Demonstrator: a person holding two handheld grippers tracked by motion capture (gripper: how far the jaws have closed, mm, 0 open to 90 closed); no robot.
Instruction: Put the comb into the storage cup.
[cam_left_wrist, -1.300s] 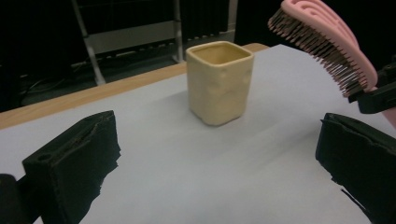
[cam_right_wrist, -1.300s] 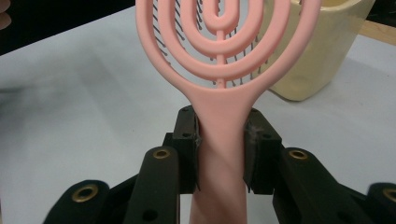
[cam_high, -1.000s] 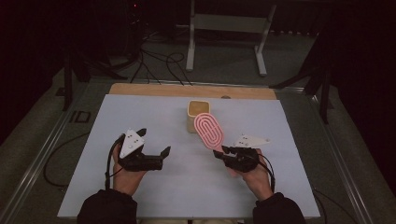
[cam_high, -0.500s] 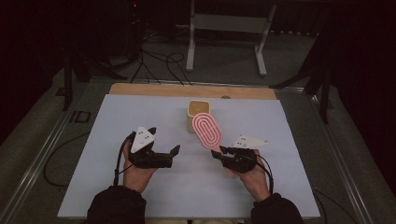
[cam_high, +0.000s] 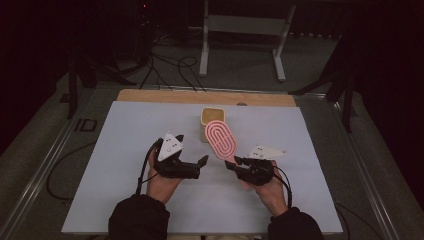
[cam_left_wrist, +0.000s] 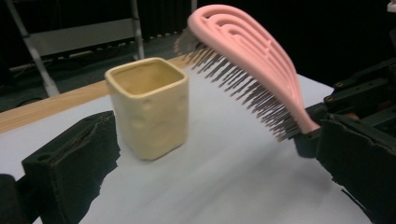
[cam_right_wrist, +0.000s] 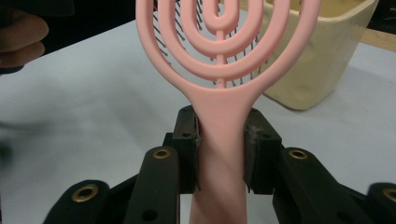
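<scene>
A pink vented hairbrush (cam_high: 222, 140) stands tilted above the white table, head up and bristles toward the left. My right gripper (cam_high: 236, 162) is shut on its handle; in the right gripper view the pads (cam_right_wrist: 187, 149) press both sides of the brush handle (cam_right_wrist: 219, 135). Just behind the brush sits a pale yellow square cup (cam_high: 212, 119), upright and empty. My left gripper (cam_high: 192, 150) is open with nothing between its jaws, a short way left of the brush. From the left gripper (cam_left_wrist: 219, 140), the cup (cam_left_wrist: 149, 107) and brush (cam_left_wrist: 247, 60) lie ahead.
A white mat (cam_high: 125, 130) covers the table, with a wooden strip (cam_high: 205, 96) along its far edge. Behind the table stand a metal frame (cam_high: 245, 25) and loose cables (cam_high: 170, 65) on the floor. A person's hands hold both grippers near the front edge.
My left gripper has moved right, closer to the brush and the right gripper. The right gripper and the brush have stayed where they were.
</scene>
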